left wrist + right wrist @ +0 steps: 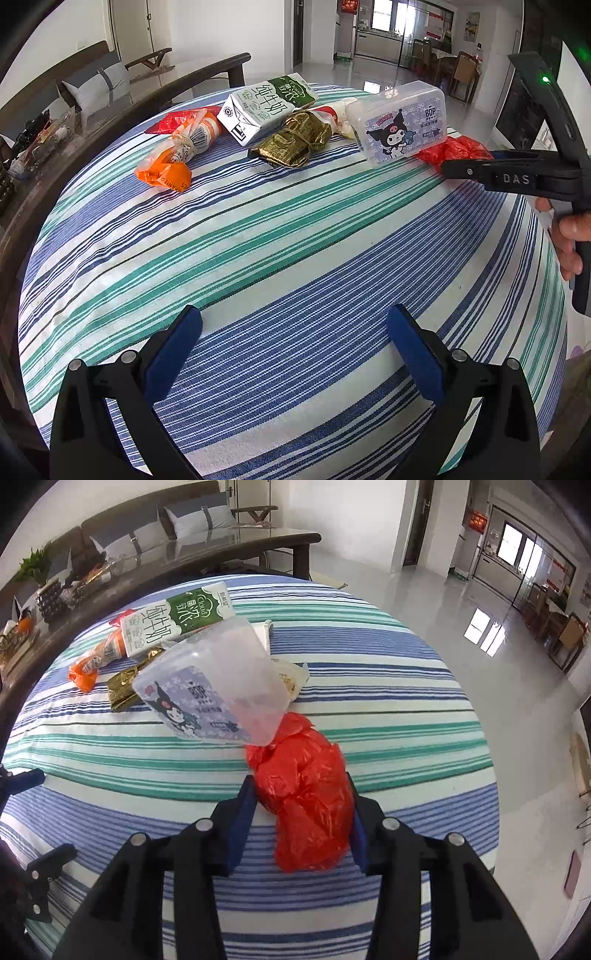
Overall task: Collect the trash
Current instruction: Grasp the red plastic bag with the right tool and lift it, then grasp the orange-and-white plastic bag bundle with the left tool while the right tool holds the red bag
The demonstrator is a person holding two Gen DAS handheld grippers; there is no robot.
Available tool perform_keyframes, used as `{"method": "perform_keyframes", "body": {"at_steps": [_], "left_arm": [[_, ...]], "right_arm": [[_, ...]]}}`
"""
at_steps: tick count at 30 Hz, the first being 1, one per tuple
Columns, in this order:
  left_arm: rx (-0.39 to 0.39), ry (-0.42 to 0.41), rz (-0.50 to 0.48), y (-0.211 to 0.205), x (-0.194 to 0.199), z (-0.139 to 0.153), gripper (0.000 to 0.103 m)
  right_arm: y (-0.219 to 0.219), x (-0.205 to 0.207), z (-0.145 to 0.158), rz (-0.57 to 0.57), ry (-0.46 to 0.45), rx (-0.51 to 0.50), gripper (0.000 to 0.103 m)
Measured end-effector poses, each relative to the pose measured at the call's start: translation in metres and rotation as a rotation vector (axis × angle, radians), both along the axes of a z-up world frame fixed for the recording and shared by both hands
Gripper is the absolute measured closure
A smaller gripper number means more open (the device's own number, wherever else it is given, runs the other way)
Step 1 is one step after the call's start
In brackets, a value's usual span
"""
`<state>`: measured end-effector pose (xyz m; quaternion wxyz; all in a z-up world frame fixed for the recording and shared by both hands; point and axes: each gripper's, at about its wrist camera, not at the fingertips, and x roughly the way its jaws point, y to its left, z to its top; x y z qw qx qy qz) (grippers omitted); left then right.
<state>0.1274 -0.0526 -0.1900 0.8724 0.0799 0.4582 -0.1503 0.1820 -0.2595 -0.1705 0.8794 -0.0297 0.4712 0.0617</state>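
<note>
A: Any readable text?

B: "Cloud" on the green-and-white milk carton, "BOP" on the clear plastic box with cartoon label, "DAS" on my right claw.

A: Claws?

B: Right one's pads pinch the crumpled red plastic bag, lower centre of the right view, touching the box. Left claw gapes over the striped tablecloth, holding nothing.

A: Hidden?

B: The box covers some pale wrapper; can't identify it.

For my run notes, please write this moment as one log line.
step: grasp trash | right gripper: shut on red plastic bag | left gripper: open, nothing between | remaining: milk carton, clear box
</note>
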Motion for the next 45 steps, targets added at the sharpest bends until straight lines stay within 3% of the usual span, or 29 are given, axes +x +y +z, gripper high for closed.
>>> {"method": "perform_keyframes", "body": {"at_steps": [8, 12, 17, 21, 24, 26, 29, 30, 31, 36, 40, 45], "left_arm": [[-0.025, 0.002, -0.011, 0.004, 0.001, 0.002, 0.004], [-0.054, -0.001, -0.006, 0.027, 0.012, 0.014, 0.004], [-0.082, -0.031, 0.039, 0.061, 0.06, 0.044, 0.004], [-0.083, 0.005, 0.046, 0.069, 0.113, 0.038, 0.004], [-0.035, -0.005, 0.047, 0.065, 0.142, 0.028, 0.005], [-0.035, 0.003, 0.039, 0.063, 0.153, 0.023, 0.011], [-0.057, 0.019, 0.023, 0.063, 0.164, 0.017, 0.033], [-0.06, 0.023, 0.022, 0.064, 0.166, 0.016, 0.049], [-0.058, 0.028, 0.027, 0.064, 0.166, 0.015, 0.06], [-0.079, 0.005, 0.03, 0.071, 0.142, 0.024, 0.062], [-0.087, 0.013, 0.033, 0.077, 0.094, 0.033, 0.061], [-0.11, 0.055, -0.022, 0.068, 0.032, 0.031, 0.059]], "right_arm": [[0.01, -0.084, 0.004, -0.033, -0.022, 0.099, 0.059], [0.018, -0.106, 0.01, -0.035, -0.053, 0.12, 0.059], [0.026, -0.112, 0.014, -0.037, -0.074, 0.135, 0.059], [0.028, -0.115, 0.013, -0.048, -0.075, 0.143, 0.059], [0.025, -0.12, 0.012, -0.068, -0.072, 0.147, 0.059], [0.021, -0.121, 0.012, -0.086, -0.067, 0.146, 0.059], [0.015, -0.122, 0.01, -0.105, -0.055, 0.153, 0.059], [0.014, -0.122, 0.009, -0.111, -0.052, 0.155, 0.059], [0.013, -0.122, 0.008, -0.116, -0.05, 0.157, 0.059], [0.008, -0.125, 0.005, -0.143, -0.051, 0.162, 0.058], [0.008, -0.126, 0.002, -0.155, -0.045, 0.162, 0.058], [0.02, -0.133, 0.006, -0.088, -0.023, 0.208, 0.054]]}}
